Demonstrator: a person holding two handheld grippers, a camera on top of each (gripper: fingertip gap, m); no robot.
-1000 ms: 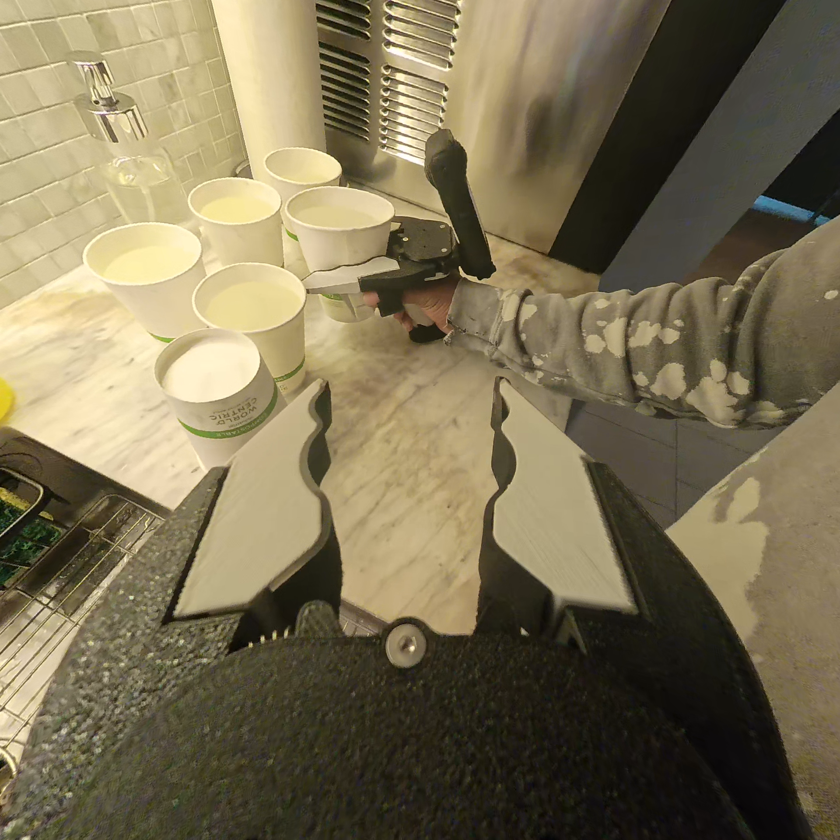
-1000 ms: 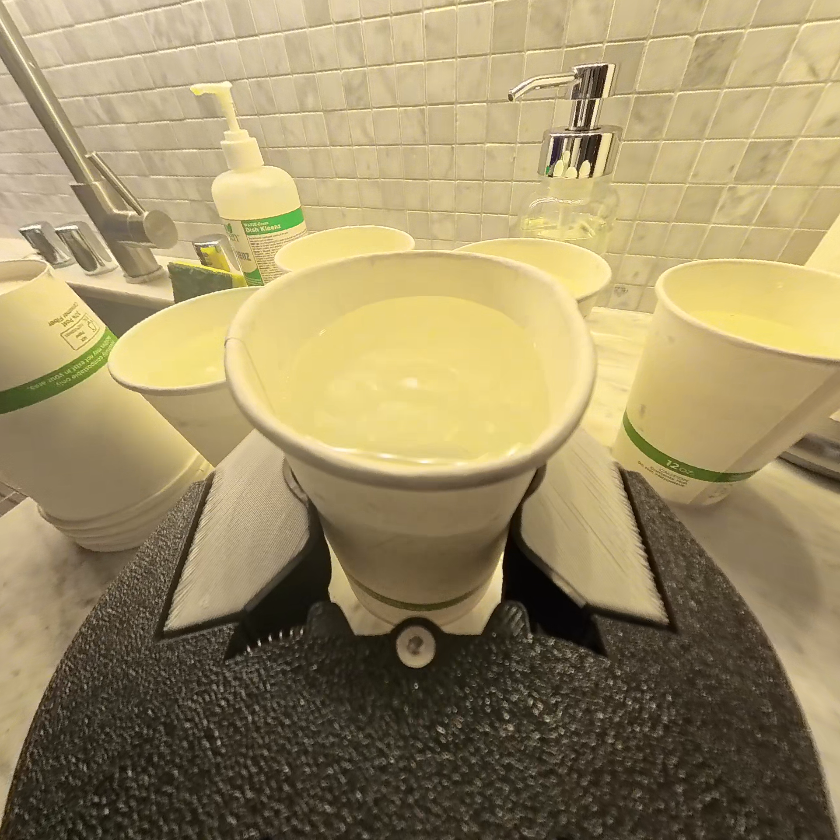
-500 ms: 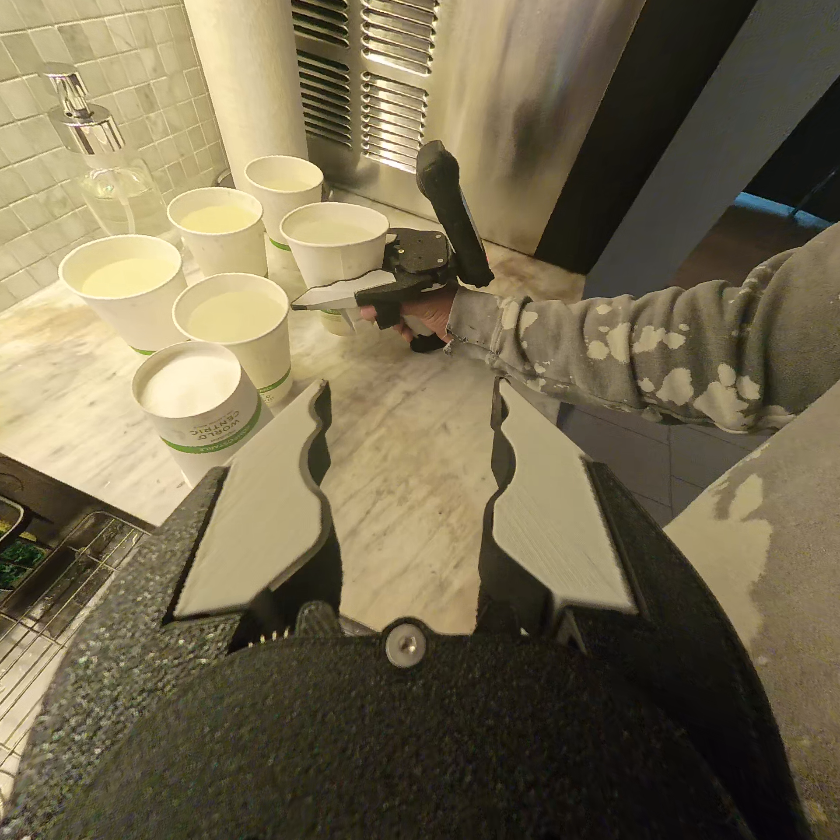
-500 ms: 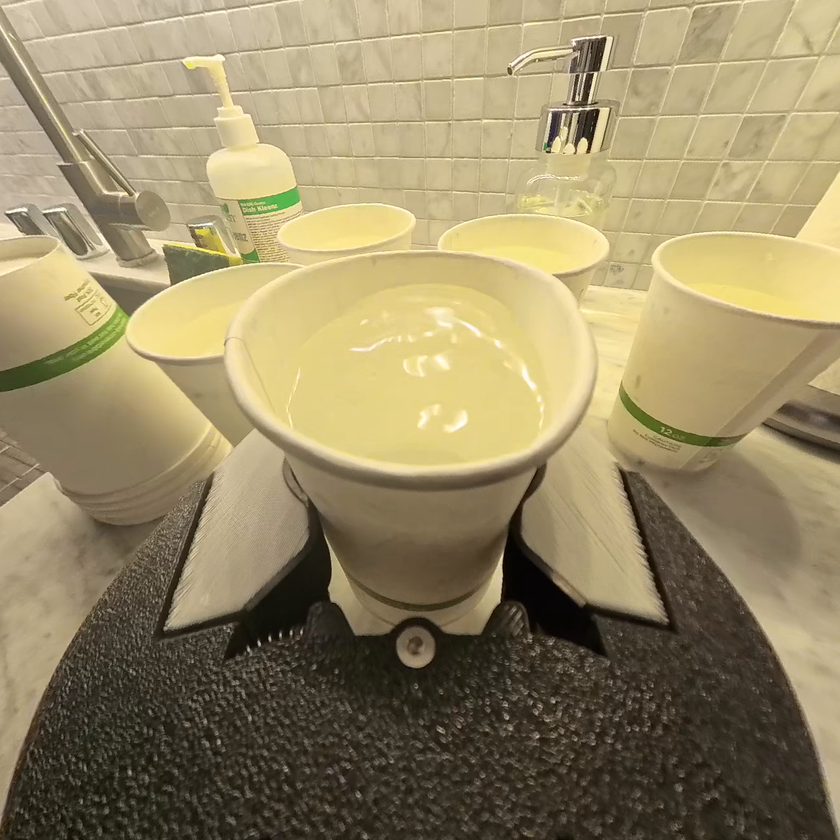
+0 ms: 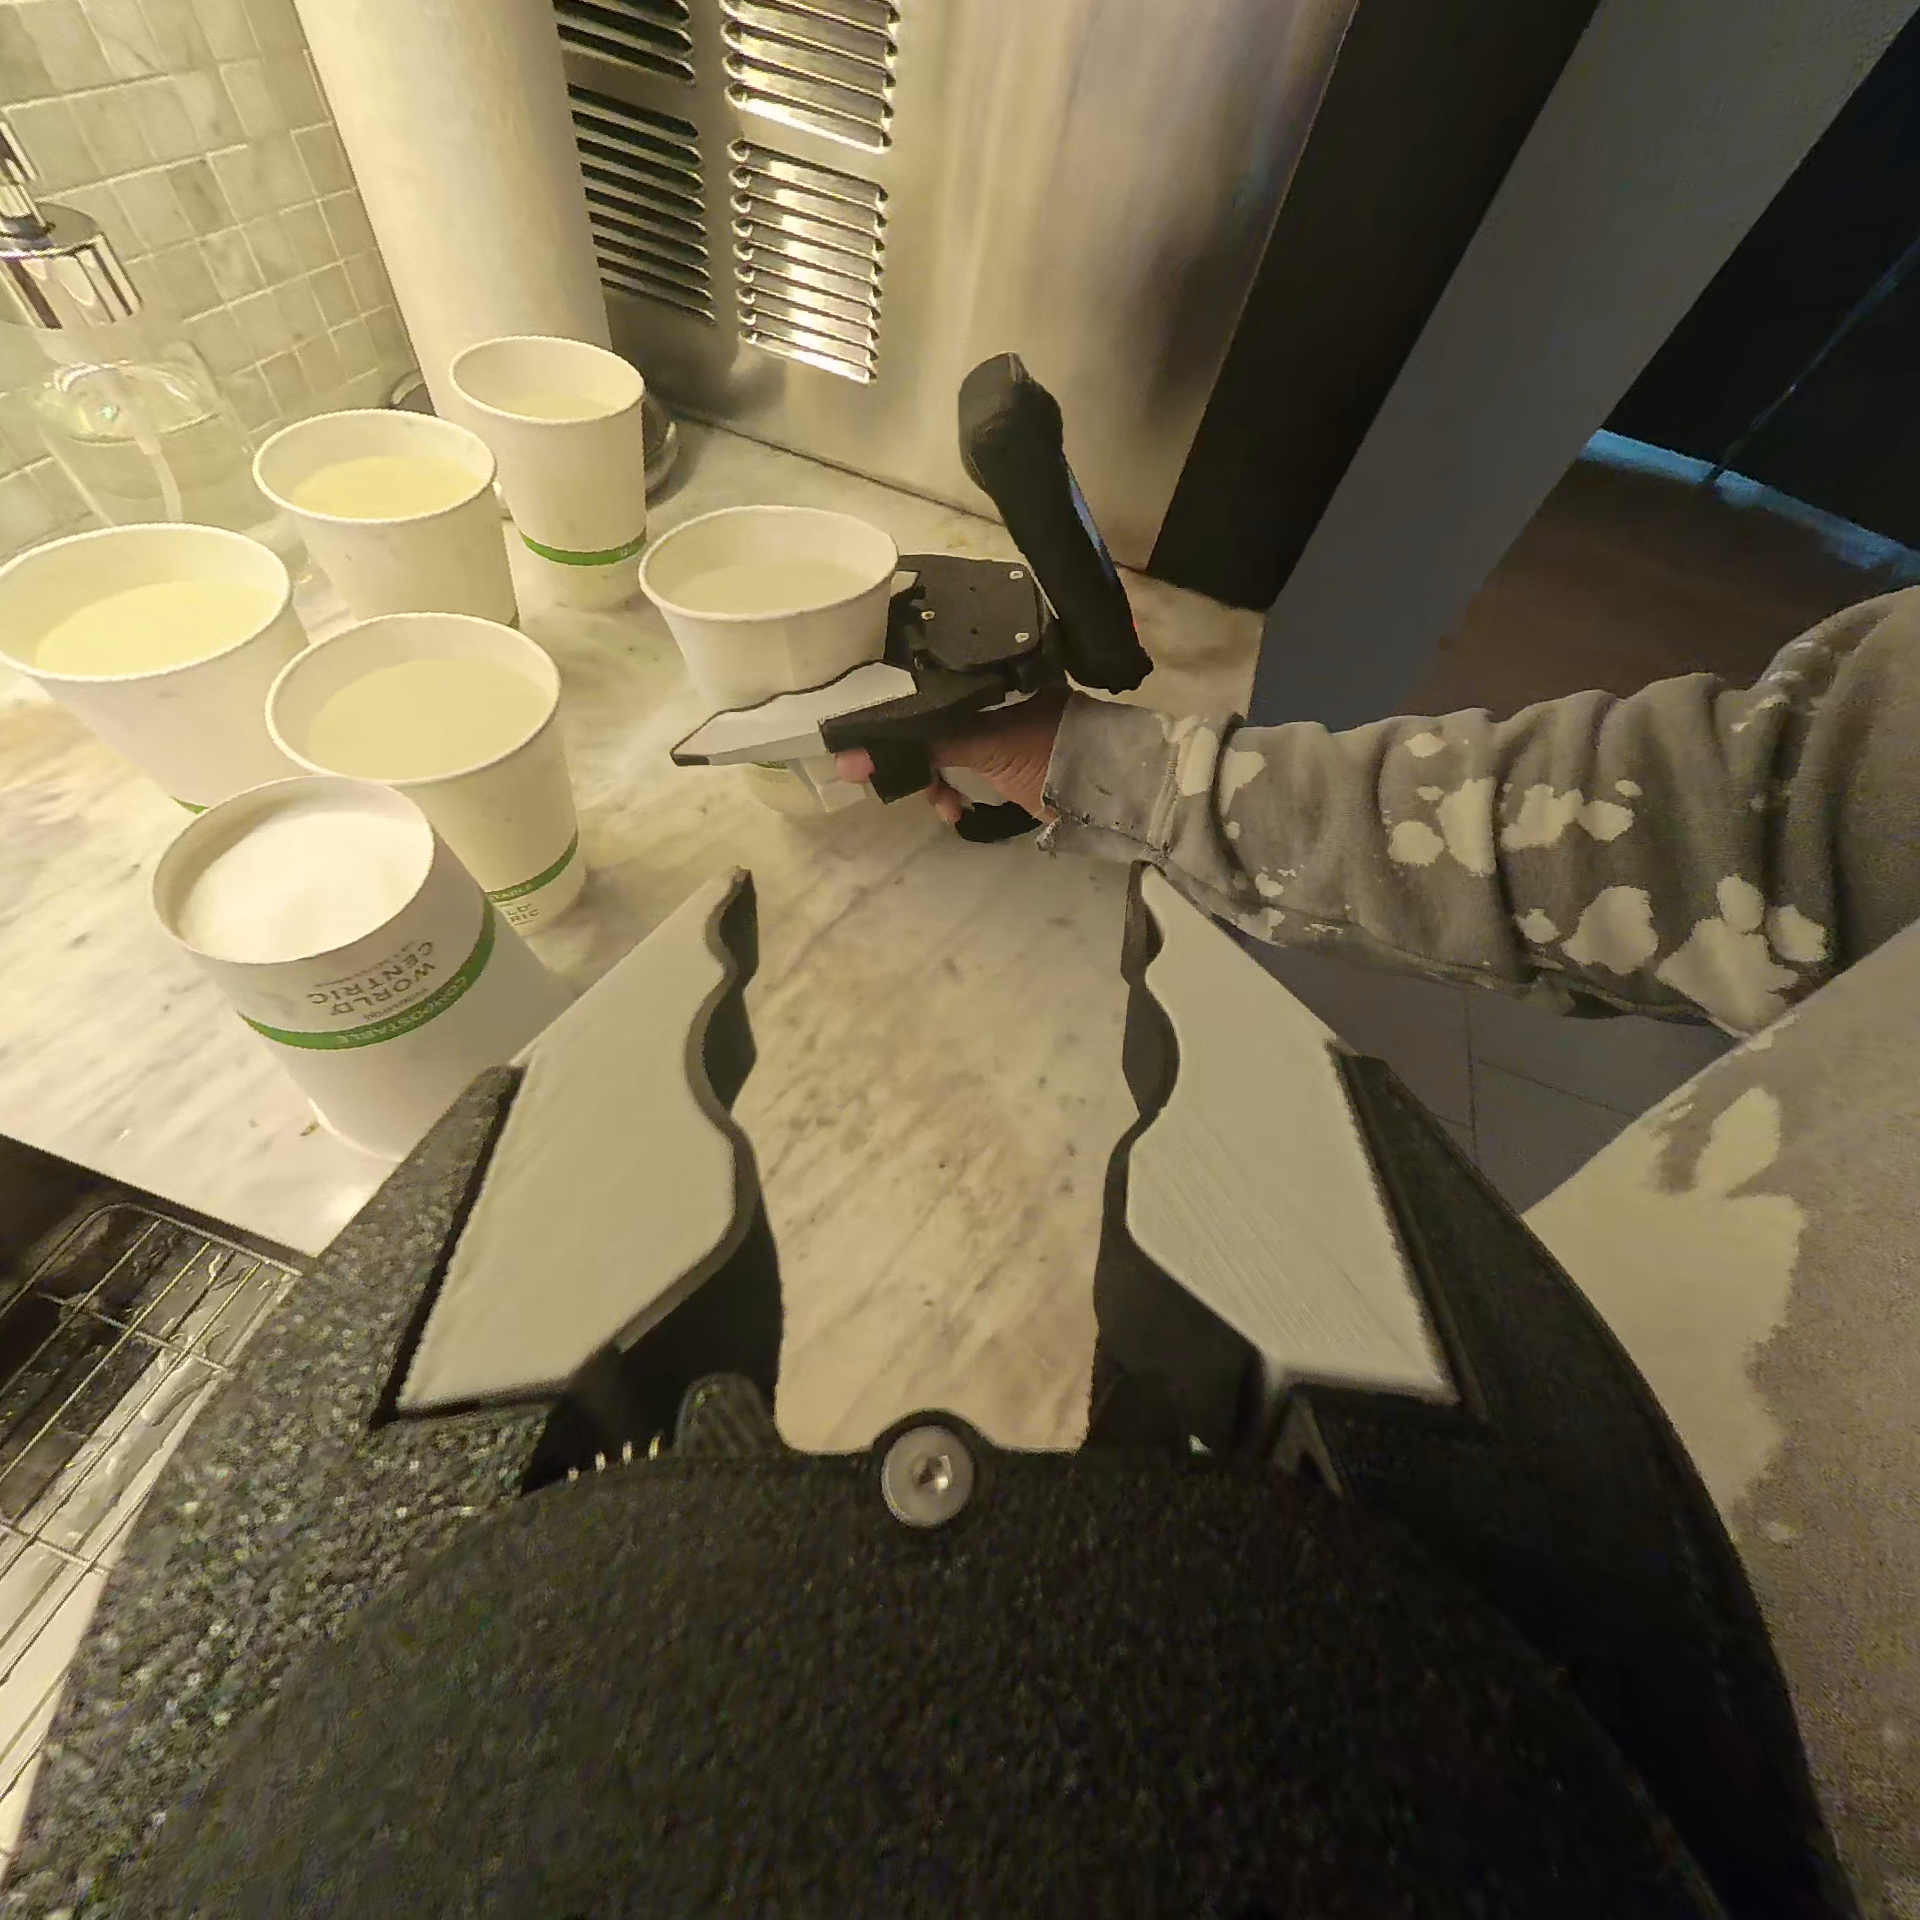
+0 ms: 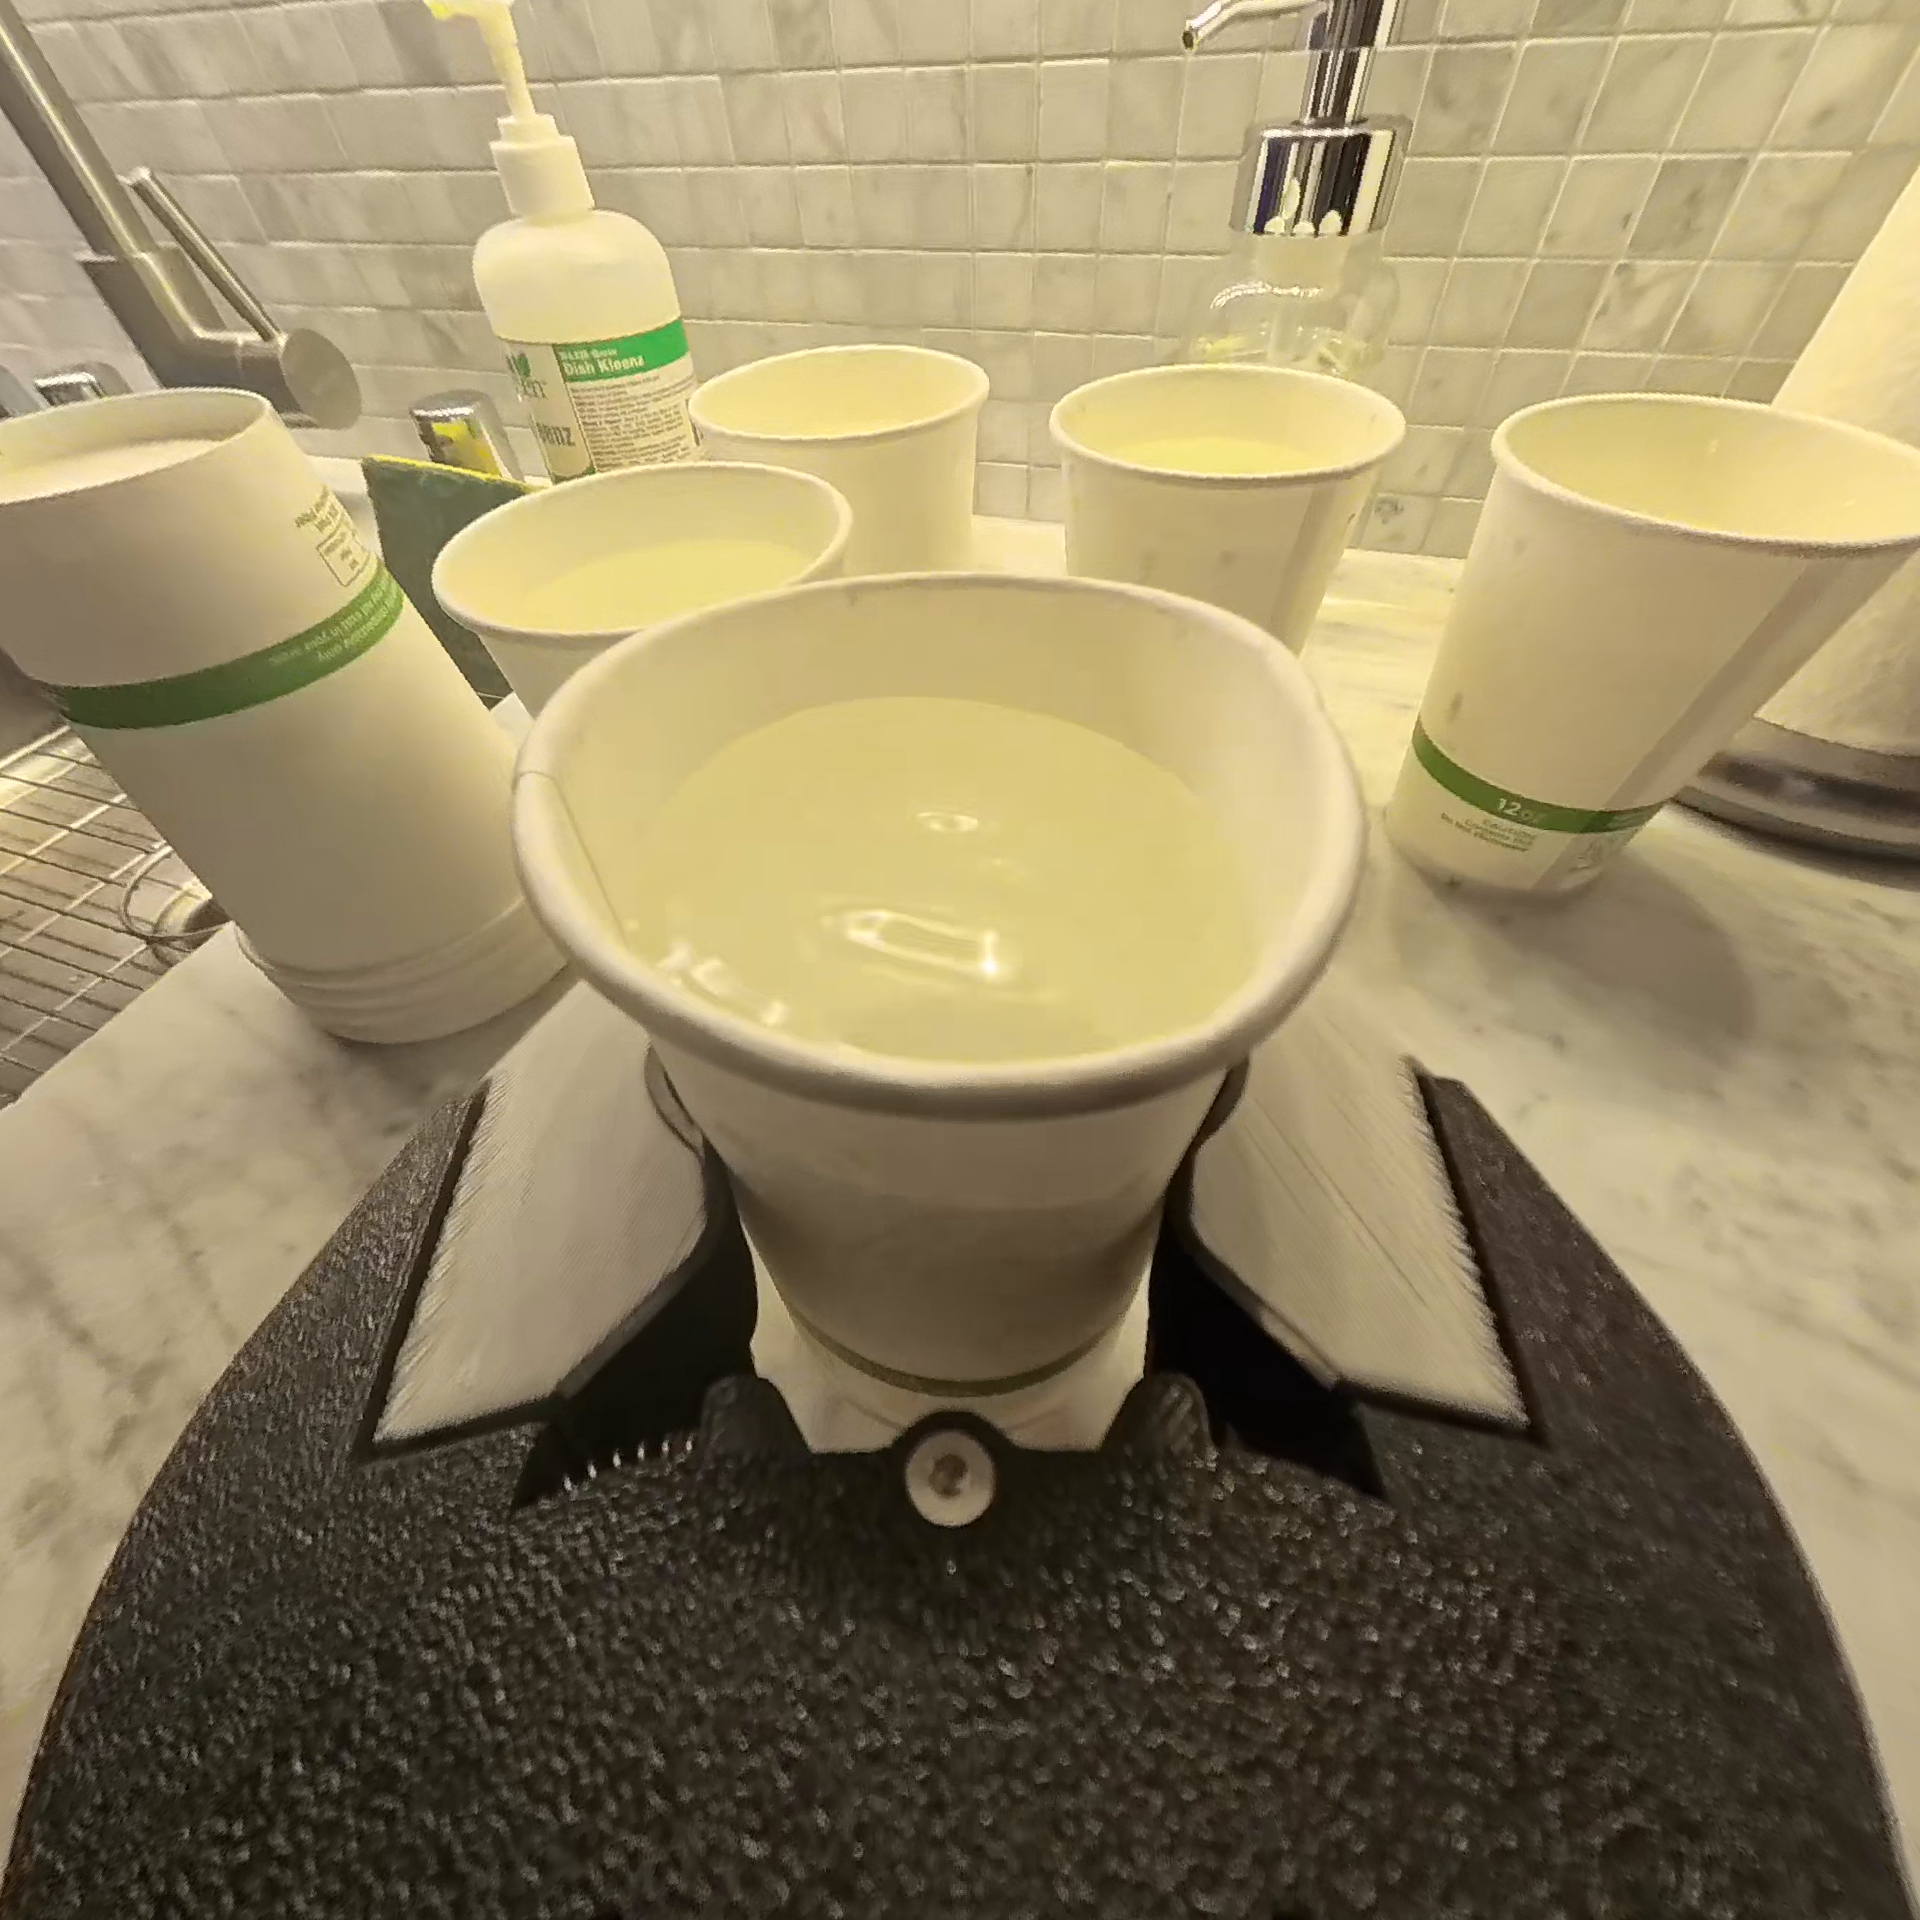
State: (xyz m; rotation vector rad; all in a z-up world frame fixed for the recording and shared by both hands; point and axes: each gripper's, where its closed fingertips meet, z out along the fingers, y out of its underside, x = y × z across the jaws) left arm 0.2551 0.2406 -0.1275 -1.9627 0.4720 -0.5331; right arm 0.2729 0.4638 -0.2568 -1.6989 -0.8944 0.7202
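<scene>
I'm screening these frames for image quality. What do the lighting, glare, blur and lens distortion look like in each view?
Left wrist view: warm, dim light; bright glare on the steel louvred panel; fisheye bending at the edges; open left gripper sharp. Right wrist view: yellowish light; reflections ripple on the liquid in the held cup; slight blur on the right gripper jaws; tiled wall bowed.

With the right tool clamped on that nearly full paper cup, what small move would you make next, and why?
Probably ease the held cup straight down onto the bare marble counter and keep it level. The right tool grips it low on the wall, the liquid sits close to the rim and ripples, and the other filled cups stand behind, so the near counter looks like the safest spot. The left tool is open and empty.
</scene>
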